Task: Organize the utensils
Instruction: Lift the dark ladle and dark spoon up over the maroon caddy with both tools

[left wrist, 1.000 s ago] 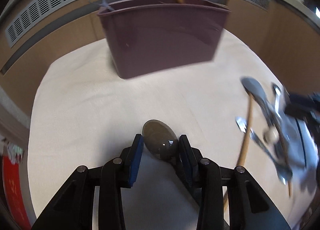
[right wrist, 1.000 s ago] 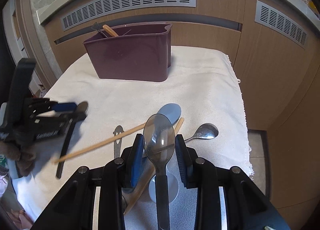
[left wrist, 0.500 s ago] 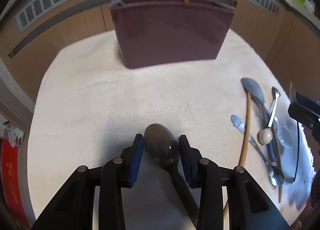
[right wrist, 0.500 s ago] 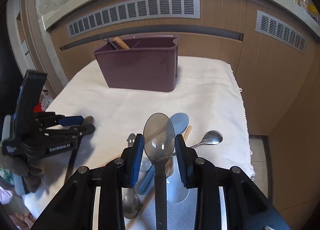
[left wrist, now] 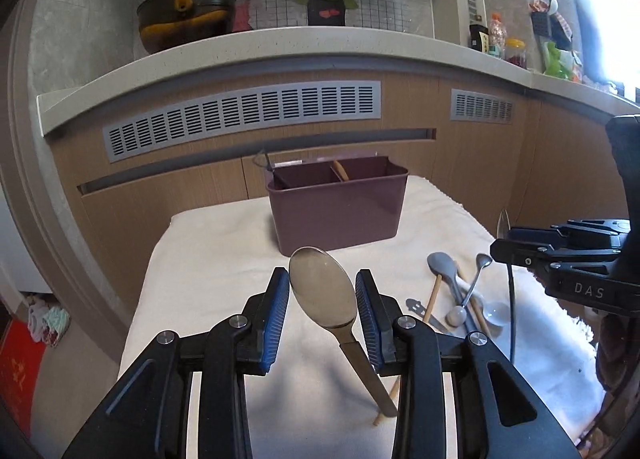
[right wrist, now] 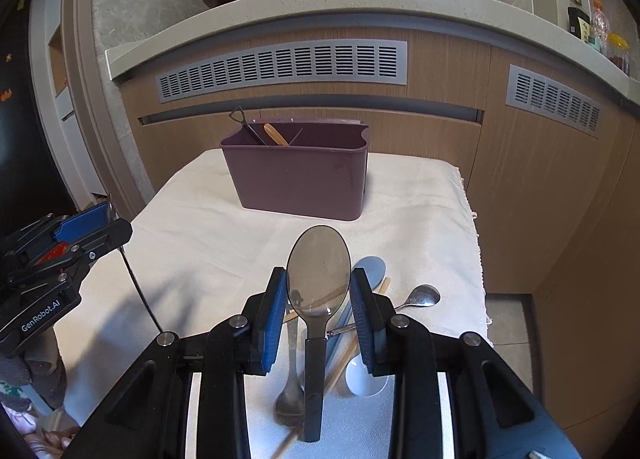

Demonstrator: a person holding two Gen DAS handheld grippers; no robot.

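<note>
Two large spoons held aloft above the cloth-covered tabletop [right wrist: 224, 243]. Left gripper [left wrist: 322, 311] jaws clamped on a steel-handled spoon [left wrist: 322, 293]. Right gripper [right wrist: 319, 307] jaws clamped on a black-handled spoon [right wrist: 319, 271].

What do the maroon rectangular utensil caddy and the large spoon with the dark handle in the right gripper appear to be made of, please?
Maroon rectangular utensil caddy: probably moulded plastic, matt, with an even colour and a dull sheen. Large spoon: polished metal bowl, likely steel, mirroring the utensils below; its dark handle looks like plastic, though that is uncertain.

glossy metal spoon [right wrist: 319, 276], matt plastic caddy [right wrist: 298, 183]
</note>
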